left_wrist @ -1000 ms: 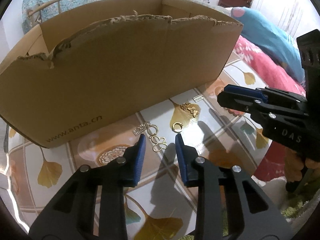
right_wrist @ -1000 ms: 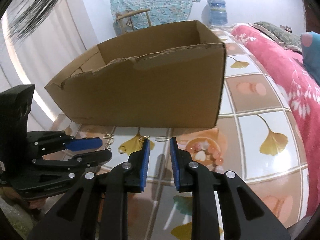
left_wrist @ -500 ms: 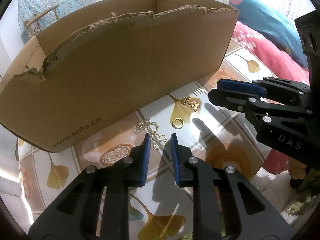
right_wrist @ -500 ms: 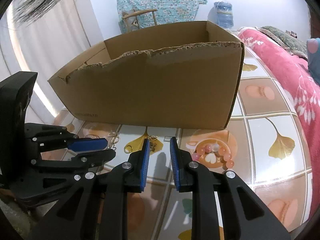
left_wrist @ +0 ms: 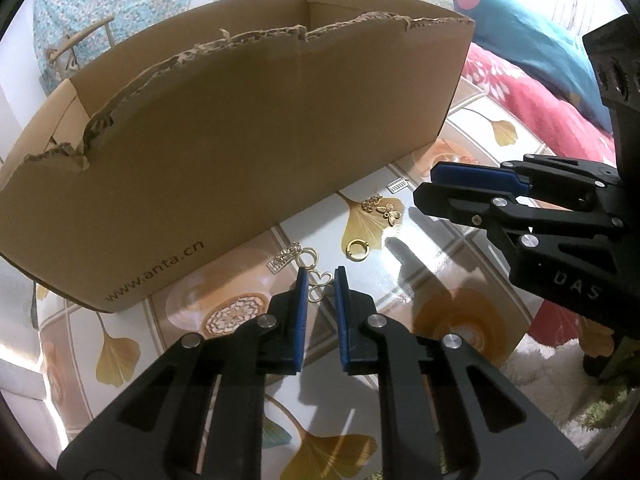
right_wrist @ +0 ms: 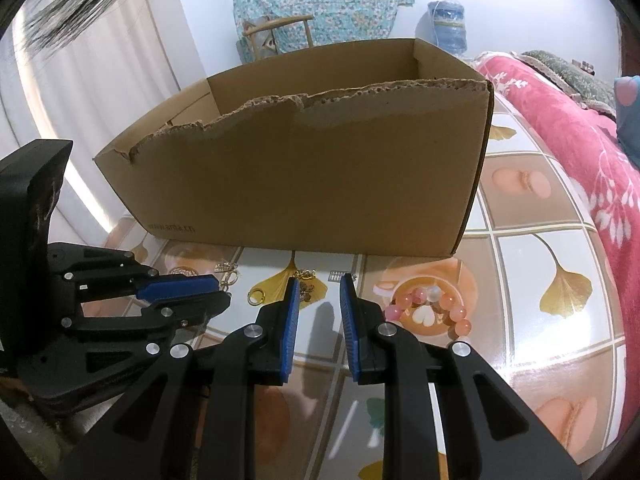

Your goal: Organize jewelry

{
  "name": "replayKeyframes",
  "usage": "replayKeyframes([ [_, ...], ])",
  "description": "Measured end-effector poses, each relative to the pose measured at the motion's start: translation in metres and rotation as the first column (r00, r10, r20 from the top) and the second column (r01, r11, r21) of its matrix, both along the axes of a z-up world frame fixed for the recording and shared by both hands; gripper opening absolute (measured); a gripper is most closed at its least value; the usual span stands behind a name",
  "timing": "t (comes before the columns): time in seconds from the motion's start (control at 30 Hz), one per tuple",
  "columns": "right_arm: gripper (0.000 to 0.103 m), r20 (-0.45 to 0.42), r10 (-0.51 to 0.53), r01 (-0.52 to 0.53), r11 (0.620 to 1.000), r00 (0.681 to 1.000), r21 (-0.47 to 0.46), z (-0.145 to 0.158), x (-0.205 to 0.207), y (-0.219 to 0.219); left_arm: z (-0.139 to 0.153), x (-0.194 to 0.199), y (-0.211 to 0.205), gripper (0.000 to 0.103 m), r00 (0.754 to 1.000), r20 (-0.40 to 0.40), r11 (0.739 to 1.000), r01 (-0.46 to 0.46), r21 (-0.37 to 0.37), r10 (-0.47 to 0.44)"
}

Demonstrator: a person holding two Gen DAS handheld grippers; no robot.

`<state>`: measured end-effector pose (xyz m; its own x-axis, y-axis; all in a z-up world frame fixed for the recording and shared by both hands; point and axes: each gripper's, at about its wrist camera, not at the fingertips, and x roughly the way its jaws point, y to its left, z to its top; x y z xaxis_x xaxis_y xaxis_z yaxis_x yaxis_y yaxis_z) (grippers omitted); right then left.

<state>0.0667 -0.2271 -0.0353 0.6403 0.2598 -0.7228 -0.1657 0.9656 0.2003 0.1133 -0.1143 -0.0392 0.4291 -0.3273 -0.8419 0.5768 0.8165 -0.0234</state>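
Observation:
Small gold jewelry lies on the patterned table in front of a torn cardboard box (left_wrist: pixel 248 140). A looped gold earring (left_wrist: pixel 320 286) lies right at the tips of my left gripper (left_wrist: pixel 320 280), which is open with a narrow gap. A gold ring (left_wrist: pixel 357 249), a butterfly charm (left_wrist: pixel 390 213) and a silver clip (left_wrist: pixel 285 258) lie beyond. My right gripper (right_wrist: pixel 319 286) is open and empty, over the gold charm (right_wrist: pixel 306 286). A pink bead bracelet (right_wrist: pixel 432 308) lies to its right. The box also shows in the right wrist view (right_wrist: pixel 304 176).
A small silver comb-like piece (left_wrist: pixel 397 185) lies near the box. A red floral bedcover (right_wrist: pixel 580 152) borders the table on the right. A white curtain (right_wrist: pixel 100 120) hangs at the left, and a chair and a water bottle stand behind the box.
My left gripper has narrowed and moved forward to the looped earring. My right gripper has opened a little wider and moved closer to the box.

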Motion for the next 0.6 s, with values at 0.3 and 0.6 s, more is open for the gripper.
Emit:
replayKeyframes([
  [0.3,0.021,-0.012,0.024,-0.024,1.000,1.000,-0.004,-0.002,0.003,0.004,0.001,-0.005,0.011,0.012,1.000,-0.017,1.000,0.003,-0.008,-0.004],
  [0.6,0.021,-0.063,0.060,-0.063,0.997,0.996,-0.043,-0.010,0.015,0.016,0.001,-0.002,0.016,0.012,1.000,-0.025,1.000,0.001,-0.029,-0.002],
])
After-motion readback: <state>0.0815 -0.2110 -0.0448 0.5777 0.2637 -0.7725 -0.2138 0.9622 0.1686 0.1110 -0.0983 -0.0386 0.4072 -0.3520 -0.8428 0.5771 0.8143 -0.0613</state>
